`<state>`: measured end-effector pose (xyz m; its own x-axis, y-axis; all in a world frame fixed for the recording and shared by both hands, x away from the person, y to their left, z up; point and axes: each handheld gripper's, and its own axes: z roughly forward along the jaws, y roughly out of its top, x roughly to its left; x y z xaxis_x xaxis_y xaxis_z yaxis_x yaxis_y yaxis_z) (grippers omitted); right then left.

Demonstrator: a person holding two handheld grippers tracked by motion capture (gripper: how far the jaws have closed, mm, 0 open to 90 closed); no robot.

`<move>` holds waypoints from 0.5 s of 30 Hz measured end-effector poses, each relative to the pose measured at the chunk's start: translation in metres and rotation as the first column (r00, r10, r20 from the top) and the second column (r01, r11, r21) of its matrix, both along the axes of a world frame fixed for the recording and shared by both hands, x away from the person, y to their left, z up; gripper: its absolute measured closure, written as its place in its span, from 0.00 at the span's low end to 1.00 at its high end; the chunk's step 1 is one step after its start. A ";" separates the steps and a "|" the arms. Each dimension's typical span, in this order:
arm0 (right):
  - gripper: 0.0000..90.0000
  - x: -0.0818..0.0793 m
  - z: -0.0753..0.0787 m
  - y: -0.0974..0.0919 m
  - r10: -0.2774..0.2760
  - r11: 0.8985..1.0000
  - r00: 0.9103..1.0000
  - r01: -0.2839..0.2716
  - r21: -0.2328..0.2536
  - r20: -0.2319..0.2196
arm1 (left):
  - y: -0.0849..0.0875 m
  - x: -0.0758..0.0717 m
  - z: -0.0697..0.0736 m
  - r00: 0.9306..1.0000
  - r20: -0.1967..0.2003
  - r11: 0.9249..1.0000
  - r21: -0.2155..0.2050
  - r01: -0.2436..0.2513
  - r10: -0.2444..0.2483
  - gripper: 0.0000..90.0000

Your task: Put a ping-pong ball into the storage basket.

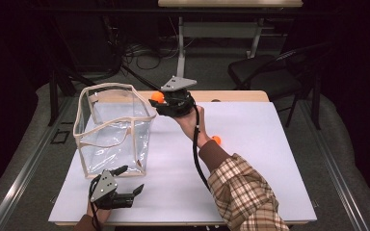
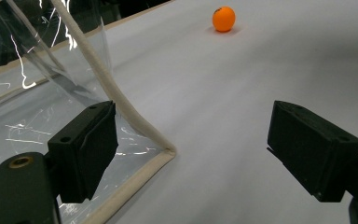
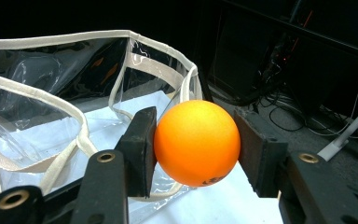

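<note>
Orange ball (image 3: 196,142): clamped between the jaws of the right gripper (image 1: 160,100), raised at the far right rim of the clear bag (image 1: 113,127). Left gripper (image 1: 131,180): jaws apart, at bag's near corner. Second ball (image 1: 216,140): on counter (image 1: 250,159), right.

High view overhead, claw views close, sharing clear bag (image 1: 112,130)

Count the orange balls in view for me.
2. One orange ball is clamped in the right tongs beside the clear bag; another ball lies on the table.
</note>
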<state>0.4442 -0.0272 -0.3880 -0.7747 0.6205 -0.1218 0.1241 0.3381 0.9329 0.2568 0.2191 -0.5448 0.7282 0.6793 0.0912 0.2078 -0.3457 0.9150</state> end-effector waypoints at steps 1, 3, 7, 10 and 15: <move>0.57 0.000 0.000 0.000 -0.001 1.000 1.000 0.001 0.002 0.001 | 0.000 0.000 0.000 1.000 0.000 1.000 0.000 0.001 -0.001 0.18; 0.57 0.001 0.000 0.001 0.000 1.000 1.000 0.000 0.002 0.000 | 0.000 0.000 0.000 1.000 0.002 1.000 -0.001 0.000 0.000 0.18; 0.57 0.003 0.000 0.005 0.002 1.000 1.000 -0.002 0.002 0.002 | 0.000 0.001 0.000 1.000 0.000 1.000 0.003 0.005 -0.005 0.18; 0.57 0.003 -0.001 0.009 0.008 1.000 1.000 -0.008 -0.009 0.003 | -0.001 0.000 0.000 1.000 0.000 1.000 0.005 0.004 -0.004 0.18; 0.57 0.005 0.000 0.013 0.009 1.000 1.000 -0.009 -0.010 0.004 | 0.000 0.001 0.000 1.000 0.004 1.000 -0.002 0.001 -0.001 0.18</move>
